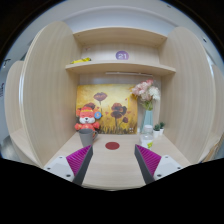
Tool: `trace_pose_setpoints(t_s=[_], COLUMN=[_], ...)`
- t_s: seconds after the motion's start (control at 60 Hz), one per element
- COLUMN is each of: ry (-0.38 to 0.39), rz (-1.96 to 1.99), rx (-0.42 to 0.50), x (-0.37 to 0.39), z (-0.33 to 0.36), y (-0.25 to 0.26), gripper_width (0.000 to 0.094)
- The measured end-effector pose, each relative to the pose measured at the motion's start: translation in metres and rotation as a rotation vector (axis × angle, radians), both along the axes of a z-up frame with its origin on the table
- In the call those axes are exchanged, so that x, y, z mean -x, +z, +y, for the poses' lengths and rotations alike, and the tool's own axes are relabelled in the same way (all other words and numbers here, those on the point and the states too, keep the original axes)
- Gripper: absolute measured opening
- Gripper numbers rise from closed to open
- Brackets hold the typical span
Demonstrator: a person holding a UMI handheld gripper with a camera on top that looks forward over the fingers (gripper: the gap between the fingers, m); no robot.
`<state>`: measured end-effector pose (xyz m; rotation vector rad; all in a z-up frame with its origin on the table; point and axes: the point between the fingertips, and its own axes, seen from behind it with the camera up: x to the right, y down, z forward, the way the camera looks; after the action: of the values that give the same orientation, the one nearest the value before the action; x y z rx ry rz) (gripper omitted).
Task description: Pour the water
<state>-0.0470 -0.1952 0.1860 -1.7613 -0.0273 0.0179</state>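
Observation:
My gripper (112, 162) is open and empty, its two magenta pads (81, 160) wide apart over a light wooden desk (112, 172). A small dark red round coaster (112, 146) lies on the desk just ahead of the fingers. A pale cup or small vessel (86, 139) stands beyond the left finger, below a fox plush (87, 121). A glass vase (148, 122) with pink and white flowers (146, 93) stands beyond the right finger. I see no water.
The desk sits in a wooden alcove with side walls (45, 90) left and right. A shelf (118, 66) above holds a small purple clock (122, 56) and a yellow item (82, 61). A flower painting (110, 108) leans at the back. A small potted plant (158, 129) stands at the right.

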Motion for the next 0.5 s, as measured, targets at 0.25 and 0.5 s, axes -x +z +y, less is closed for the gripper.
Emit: trace_pose_setpoints(t_s=[0.25, 0.5], ry=[-0.099, -0.163], rz=[-0.023, -0.021], rx=[-0.021, -0.028], x=[-0.079, -0.138], z=[0.033, 0.092], y=[-0.062, -0.083], gripper_width=[0.0872, 0.0860])
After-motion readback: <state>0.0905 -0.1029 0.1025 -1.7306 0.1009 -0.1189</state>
